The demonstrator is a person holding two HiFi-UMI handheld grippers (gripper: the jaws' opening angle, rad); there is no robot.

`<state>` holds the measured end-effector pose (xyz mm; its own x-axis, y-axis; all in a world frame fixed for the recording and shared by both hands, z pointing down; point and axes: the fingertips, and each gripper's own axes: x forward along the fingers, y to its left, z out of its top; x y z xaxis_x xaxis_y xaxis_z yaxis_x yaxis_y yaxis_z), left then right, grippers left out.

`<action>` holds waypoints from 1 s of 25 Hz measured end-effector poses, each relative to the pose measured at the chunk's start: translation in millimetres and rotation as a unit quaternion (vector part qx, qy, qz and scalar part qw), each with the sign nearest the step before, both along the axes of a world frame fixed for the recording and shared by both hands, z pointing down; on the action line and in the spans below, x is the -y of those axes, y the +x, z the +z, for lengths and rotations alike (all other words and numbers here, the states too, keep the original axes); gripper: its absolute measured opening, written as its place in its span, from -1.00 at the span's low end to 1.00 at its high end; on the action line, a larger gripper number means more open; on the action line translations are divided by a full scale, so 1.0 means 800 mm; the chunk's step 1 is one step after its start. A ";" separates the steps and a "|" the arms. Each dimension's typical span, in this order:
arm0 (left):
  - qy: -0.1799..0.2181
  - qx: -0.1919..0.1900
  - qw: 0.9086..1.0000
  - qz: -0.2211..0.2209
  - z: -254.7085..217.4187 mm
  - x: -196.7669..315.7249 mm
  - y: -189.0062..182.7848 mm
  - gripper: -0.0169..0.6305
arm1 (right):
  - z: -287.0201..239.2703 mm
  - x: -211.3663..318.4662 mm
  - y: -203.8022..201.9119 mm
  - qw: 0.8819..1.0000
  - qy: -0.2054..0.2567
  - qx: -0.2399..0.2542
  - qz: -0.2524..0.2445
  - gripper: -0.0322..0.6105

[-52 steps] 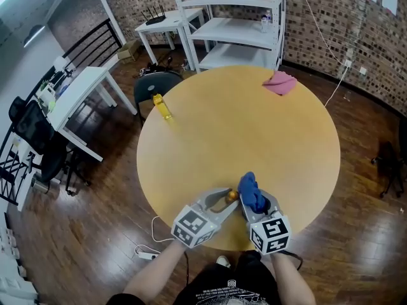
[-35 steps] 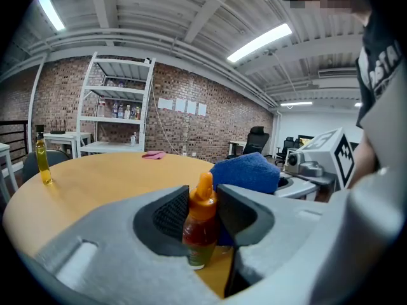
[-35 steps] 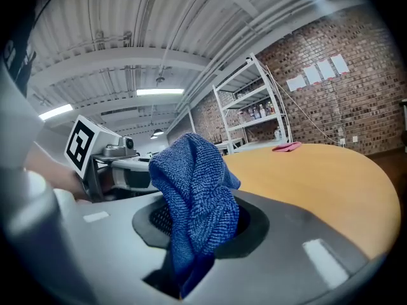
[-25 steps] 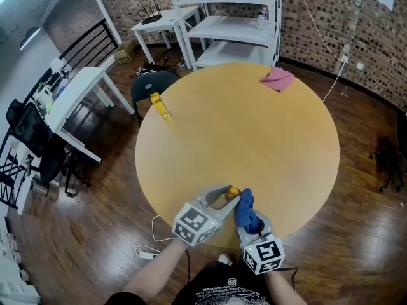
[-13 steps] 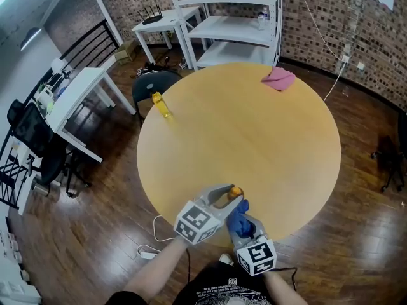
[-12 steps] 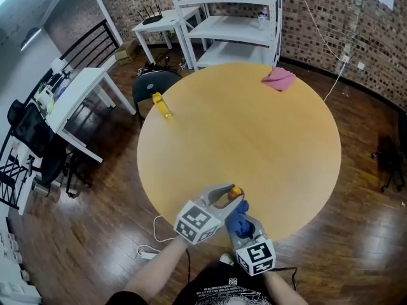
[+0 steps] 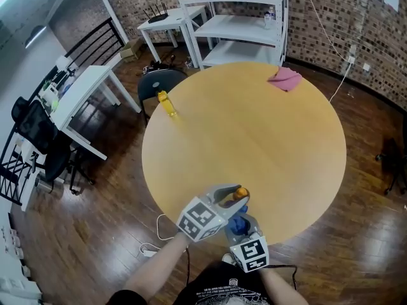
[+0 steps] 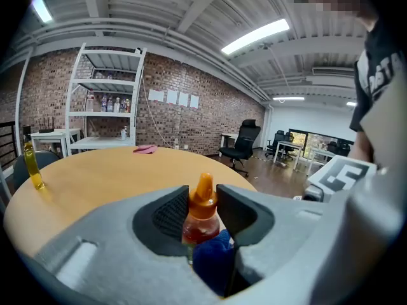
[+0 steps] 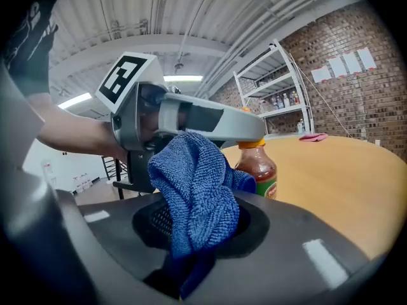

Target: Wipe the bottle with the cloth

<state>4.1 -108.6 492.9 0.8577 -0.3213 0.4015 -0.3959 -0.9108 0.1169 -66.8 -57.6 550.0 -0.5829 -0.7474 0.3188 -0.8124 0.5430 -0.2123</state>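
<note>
A small bottle (image 8: 202, 203) of reddish-brown sauce with an orange cap (image 7: 240, 194) stands upright between the jaws of my left gripper (image 7: 234, 196), which is shut on its neck near the table's front edge. My right gripper (image 9: 197, 226) is shut on a bunched blue cloth (image 9: 194, 176). The cloth presses against the near side of the bottle (image 9: 257, 170), just under the left gripper's fingers (image 9: 210, 121). In the head view the cloth (image 7: 236, 222) sits partly hidden below the left gripper, with the right gripper (image 7: 241, 229) closest to me.
A round wooden table (image 7: 254, 138) carries a yellow bottle (image 7: 166, 105) at its far left edge and a pink cloth (image 7: 285, 79) at its far right edge. White shelves (image 7: 241, 24), a black chair (image 7: 159, 84) and a white desk (image 7: 82, 94) stand beyond.
My right gripper has drawn the blue cloth back toward me and lower, tucking it under the left gripper. The left gripper and the bottle have stayed put.
</note>
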 end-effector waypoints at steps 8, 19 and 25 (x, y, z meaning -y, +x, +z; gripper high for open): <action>-0.010 0.014 1.000 0.018 0.000 -0.002 0.004 -0.52 | 0.008 0.018 -0.007 0.999 0.004 -0.031 0.007 -0.57; -0.017 0.012 1.000 0.018 -0.001 -0.002 0.008 -0.52 | 0.020 0.040 -0.019 0.998 0.014 -0.056 0.014 -0.57; -0.012 0.011 1.000 0.021 -0.003 0.001 0.010 -0.52 | 0.023 0.046 -0.025 0.998 0.021 -0.065 -0.008 -0.57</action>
